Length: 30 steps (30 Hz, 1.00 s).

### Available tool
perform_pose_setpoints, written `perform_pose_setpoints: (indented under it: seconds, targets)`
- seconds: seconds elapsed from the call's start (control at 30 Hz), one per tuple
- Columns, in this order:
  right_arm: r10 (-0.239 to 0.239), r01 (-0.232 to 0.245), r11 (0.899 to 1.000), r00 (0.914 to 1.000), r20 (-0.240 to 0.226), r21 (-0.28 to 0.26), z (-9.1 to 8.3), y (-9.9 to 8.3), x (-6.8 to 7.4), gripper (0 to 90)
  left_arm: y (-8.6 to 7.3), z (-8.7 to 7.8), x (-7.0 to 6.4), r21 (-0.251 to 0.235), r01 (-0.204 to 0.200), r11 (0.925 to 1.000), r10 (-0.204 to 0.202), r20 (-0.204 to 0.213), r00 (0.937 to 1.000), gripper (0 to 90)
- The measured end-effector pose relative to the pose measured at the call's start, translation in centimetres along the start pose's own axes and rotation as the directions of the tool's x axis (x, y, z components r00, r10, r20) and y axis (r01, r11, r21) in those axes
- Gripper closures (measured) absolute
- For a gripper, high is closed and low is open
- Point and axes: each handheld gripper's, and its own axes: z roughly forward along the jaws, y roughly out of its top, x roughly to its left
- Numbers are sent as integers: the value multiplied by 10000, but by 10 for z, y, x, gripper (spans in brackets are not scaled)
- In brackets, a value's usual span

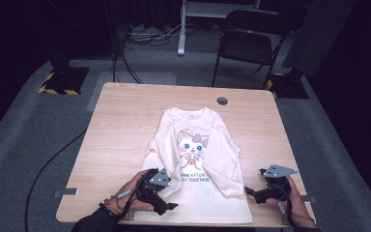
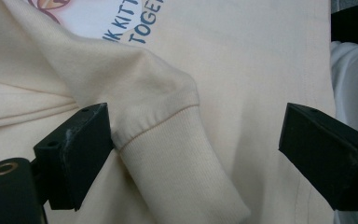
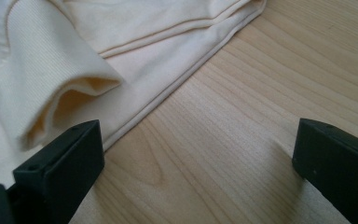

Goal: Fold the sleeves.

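A cream long-sleeved cotton shirt with a kitten picture (image 1: 198,154) is lying flat in the middle of the light wooden surface (image 1: 121,125), with both sleeves folded over its front. The left gripper (image 1: 166,205) is hovering over the shirt's bottom edge, its fingers (image 2: 74,154) spread wide around a ribbed sleeve cuff (image 2: 177,163). The right gripper (image 1: 251,193) is waiting just beside the shirt's right edge, over bare wood, fingers (image 3: 60,172) wide apart and holding nothing.

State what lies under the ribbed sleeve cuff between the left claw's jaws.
The sleeve cuff rests on the cream shirt front, below its blue lettering. The fabric directly beneath the cuff is covered.
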Motion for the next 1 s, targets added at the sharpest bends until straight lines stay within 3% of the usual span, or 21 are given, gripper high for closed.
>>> perform_pose_setpoints:
  seconds: [0.2, 0.23, 0.3, 0.37, 0.5, 0.77, 0.87, 1.0]
  targets:
    - [0, 0, 10000, 10000, 1, 1, 0, 0, 0, 19, 9, -8, -12, -774, -333, 9964, 344, 131, 9993, 96]
    - [-2, 2, 10000, 10000, 0, 0, 0, 0, 0, 19, 10, -9, -13, -842, -408, 9956, 430, 247, 9988, 96]
    - [-3, 3, 10000, 10000, 1, -1, 0, 0, 0, 19, 12, -11, -16, -837, -614, 9946, 623, 81, 9980, 92]
    - [-1, 1, 10000, 10000, 1, 0, 0, 0, 0, 19, 13, -13, -17, -910, -593, 9941, 604, 104, 9981, 92]
    - [-1, 1, 10000, 10000, 1, 0, 0, 0, 0, 19, 15, -18, -17, -716, -1018, 9922, 987, -456, 9941, 85]
    - [-1, 1, 10000, 10000, 1, 1, 0, 0, 0, 19, 12, -28, -9, -566, -949, 9939, 880, -1130, 9897, 81]
    - [-1, 1, 10000, 10000, 0, 1, 0, 0, 0, 19, 11, -32, -5, -345, -1070, 9937, 1005, -1526, 9832, 75]
    - [0, 0, 10000, 10000, 1, 1, 0, 0, 0, 19, 3, -40, 5, -335, -764, 9965, 683, -1987, 9777, 73]
